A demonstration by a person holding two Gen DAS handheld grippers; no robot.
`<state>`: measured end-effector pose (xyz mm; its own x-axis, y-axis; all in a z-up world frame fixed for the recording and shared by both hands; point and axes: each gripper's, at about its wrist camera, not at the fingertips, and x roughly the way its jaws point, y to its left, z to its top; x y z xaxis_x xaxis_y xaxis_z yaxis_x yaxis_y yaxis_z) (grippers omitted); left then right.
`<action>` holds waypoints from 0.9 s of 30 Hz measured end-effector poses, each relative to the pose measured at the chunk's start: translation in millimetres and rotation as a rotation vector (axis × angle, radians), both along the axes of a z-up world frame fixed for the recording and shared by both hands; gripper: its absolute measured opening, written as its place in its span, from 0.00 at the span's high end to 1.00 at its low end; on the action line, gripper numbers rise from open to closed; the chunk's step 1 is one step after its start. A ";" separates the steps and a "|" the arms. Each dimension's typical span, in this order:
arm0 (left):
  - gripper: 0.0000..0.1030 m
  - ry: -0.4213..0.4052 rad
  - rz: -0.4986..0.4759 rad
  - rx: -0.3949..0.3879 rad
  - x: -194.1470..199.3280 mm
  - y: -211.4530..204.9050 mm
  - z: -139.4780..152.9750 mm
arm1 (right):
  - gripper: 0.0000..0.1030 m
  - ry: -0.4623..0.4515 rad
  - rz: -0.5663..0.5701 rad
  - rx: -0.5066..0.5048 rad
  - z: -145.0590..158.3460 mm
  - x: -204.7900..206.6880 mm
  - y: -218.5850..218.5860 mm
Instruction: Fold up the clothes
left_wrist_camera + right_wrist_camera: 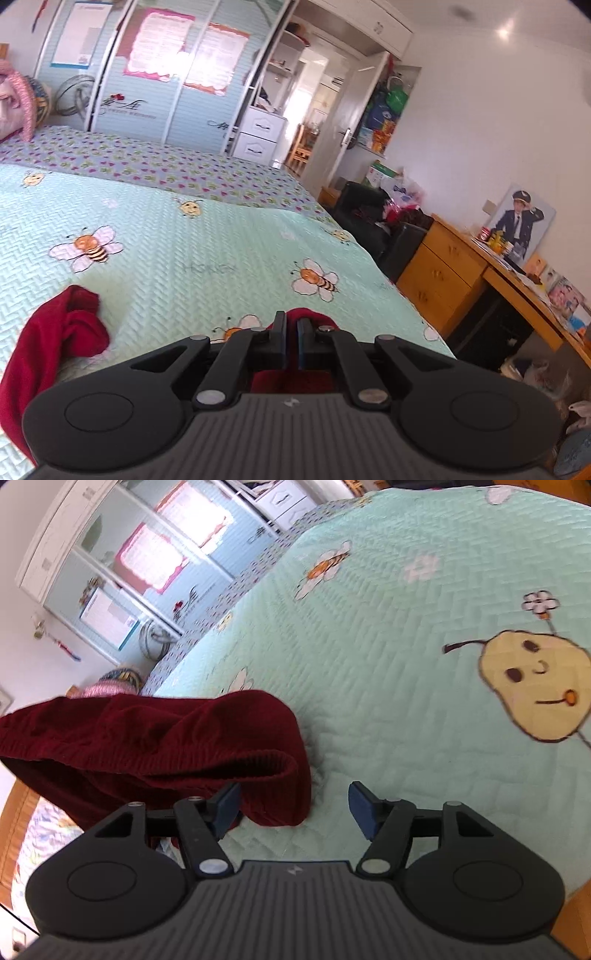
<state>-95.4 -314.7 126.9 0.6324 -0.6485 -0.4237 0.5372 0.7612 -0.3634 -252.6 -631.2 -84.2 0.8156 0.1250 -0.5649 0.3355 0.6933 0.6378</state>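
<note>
A dark red garment (pixel 55 332) lies bunched on the mint green bee-print bedspread (pixel 184 258). My left gripper (pixel 291 341) is shut on a fold of this red cloth, which shows just past and beneath the fingers. In the right wrist view the same red garment (pixel 166 738) hangs in a thick ribbed fold at the left. My right gripper (pixel 293 808) is open, its left finger (pixel 227 806) against the lower edge of the cloth, its right finger over bare bedspread (pixel 388 664).
A wardrobe with sliding doors (pixel 155 74) stands beyond the bed. A wooden desk (pixel 480 269) and a black chair (pixel 369 218) sit to the right of the bed. Pink bedding (pixel 14 99) is piled at the far left.
</note>
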 end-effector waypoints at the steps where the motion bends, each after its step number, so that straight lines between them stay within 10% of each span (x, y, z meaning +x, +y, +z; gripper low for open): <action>1: 0.96 0.002 0.004 0.000 0.8 1.4 -0.2 | 0.36 0.006 0.016 -0.021 0.3 4.5 4.1; 14: 0.95 -0.023 -0.065 0.080 0.7 -3.7 -0.5 | 0.36 0.100 0.163 -0.455 8.0 52.2 42.6; 19: 0.53 -0.043 -0.155 0.317 -16.1 -25.0 -44.2 | 0.36 0.097 0.143 -0.426 0.8 50.6 32.3; 27: 0.43 -0.103 -0.290 0.589 -57.3 -32.8 -105.7 | 0.41 0.060 0.184 -0.529 -0.6 50.5 43.3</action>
